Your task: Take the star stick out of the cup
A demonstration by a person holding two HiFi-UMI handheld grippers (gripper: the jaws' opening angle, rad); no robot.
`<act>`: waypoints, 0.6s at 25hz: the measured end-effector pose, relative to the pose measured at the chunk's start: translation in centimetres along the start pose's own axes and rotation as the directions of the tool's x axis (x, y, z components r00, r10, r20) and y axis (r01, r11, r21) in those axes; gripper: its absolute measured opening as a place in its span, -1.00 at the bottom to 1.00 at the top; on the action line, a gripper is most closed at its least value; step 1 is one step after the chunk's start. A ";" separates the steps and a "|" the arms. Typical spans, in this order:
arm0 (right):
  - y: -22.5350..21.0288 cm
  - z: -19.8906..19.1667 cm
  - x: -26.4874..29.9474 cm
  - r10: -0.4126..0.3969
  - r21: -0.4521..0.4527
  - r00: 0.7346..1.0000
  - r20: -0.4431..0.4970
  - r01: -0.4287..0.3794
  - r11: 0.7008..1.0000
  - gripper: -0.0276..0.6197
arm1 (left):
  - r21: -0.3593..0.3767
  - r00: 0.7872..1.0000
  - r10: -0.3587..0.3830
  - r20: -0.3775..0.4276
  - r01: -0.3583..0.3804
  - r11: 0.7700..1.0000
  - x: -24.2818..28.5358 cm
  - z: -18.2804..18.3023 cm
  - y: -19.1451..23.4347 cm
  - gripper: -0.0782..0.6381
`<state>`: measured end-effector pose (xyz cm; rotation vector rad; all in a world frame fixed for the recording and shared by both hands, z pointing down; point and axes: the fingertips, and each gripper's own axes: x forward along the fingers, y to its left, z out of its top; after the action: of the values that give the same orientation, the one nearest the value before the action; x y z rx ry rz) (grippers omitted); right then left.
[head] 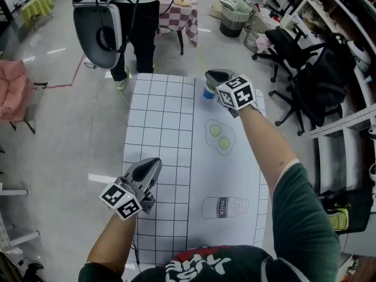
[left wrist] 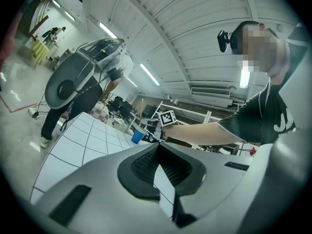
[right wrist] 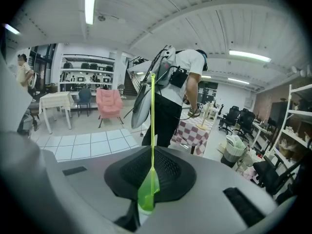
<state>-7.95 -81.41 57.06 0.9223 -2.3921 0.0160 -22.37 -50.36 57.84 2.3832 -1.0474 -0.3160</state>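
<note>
Your right gripper (head: 214, 76) is at the far edge of the desk (head: 164, 119), just right of the middle, directly above the blue cup (head: 208, 93) that stands on that edge. In the right gripper view its fingers (right wrist: 168, 172) are closed on the star stick (right wrist: 152, 121). The broad green end is pinched between the black pads, and the thin yellow-green shaft runs straight out from them, with its tip free in the air against the ceiling. The head view is too coarse to show the stick. The left gripper view catches the cup (left wrist: 137, 137) from the side with your right gripper (left wrist: 155, 130) close against it, but it cannot show whether they touch. Your left gripper (head: 154, 164) hovers over the near left part of the desk, well apart from the cup. Its fingers (left wrist: 141, 162) are closed together with nothing held, and only a sliver of the gridded mat shows behind them. Drawings of fried eggs (head: 220, 137) and a milk bottle (head: 224, 207) are printed on the right half of the mat. A person (head: 138, 22) stands on the floor beyond the far left corner.
</note>
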 end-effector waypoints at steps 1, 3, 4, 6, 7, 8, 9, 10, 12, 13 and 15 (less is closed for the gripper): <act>-0.1 0.3 -0.3 -0.003 0.003 1.000 0.012 0.003 1.000 -0.78 | 0.001 1.000 0.005 0.005 -0.005 1.000 0.0 0.2 0.1 -0.76; -0.4 1.1 -1.1 -0.011 0.013 0.999 0.037 0.010 1.000 -0.78 | 0.004 1.000 0.014 0.016 -0.014 1.000 0.0 1.0 0.0 -0.76; -0.6 1.6 -1.6 -0.014 0.018 0.999 0.049 0.013 1.000 -0.78 | 0.008 1.000 0.018 0.022 -0.018 1.000 0.0 1.4 -0.1 -0.76; -0.9 2.8 -2.8 -0.020 0.023 0.997 0.074 0.019 1.000 -0.78 | 0.024 0.999 0.017 0.031 -0.018 1.000 0.0 2.2 -0.4 -0.76; -1.1 3.5 -3.5 -0.025 0.024 0.996 0.089 0.023 0.999 -0.78 | 0.034 0.999 0.016 0.036 -0.017 0.999 0.0 2.6 -0.4 -0.76; -1.2 4.2 -4.3 -0.029 0.027 0.994 0.105 0.026 0.999 -0.78 | 0.042 0.999 0.020 0.041 -0.022 0.999 0.1 3.2 -0.5 -0.76; -1.4 5.0 -5.1 -0.032 0.030 0.992 0.122 0.029 0.999 -0.78 | 0.048 0.998 0.030 0.046 -0.032 0.998 0.2 3.8 -0.7 -0.76; -1.5 5.7 -6.0 -0.034 0.033 0.990 0.139 0.029 0.999 -0.78 | 0.054 0.998 0.040 0.051 -0.043 0.998 0.3 4.3 -0.8 -0.76; -1.7 7.1 -7.9 -0.036 0.035 0.985 0.170 0.031 0.999 -0.78 | 0.069 0.997 0.052 0.062 -0.056 0.996 0.3 5.5 -1.3 -0.76; -1.8 7.9 -8.9 -0.038 0.033 0.982 0.183 0.032 0.999 -0.78 | 0.077 0.996 0.055 0.069 -0.060 0.995 0.3 6.0 -1.5 -0.76; -2.0 9.2 -11.0 -0.040 0.032 0.977 0.208 0.034 0.999 -0.78 | 0.094 0.995 0.058 0.081 -0.065 0.993 0.3 7.2 -2.3 -0.76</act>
<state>-4.78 -78.05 43.31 1.0266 -2.5716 -0.0648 -23.61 -51.88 50.50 2.4352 -1.1948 -0.3460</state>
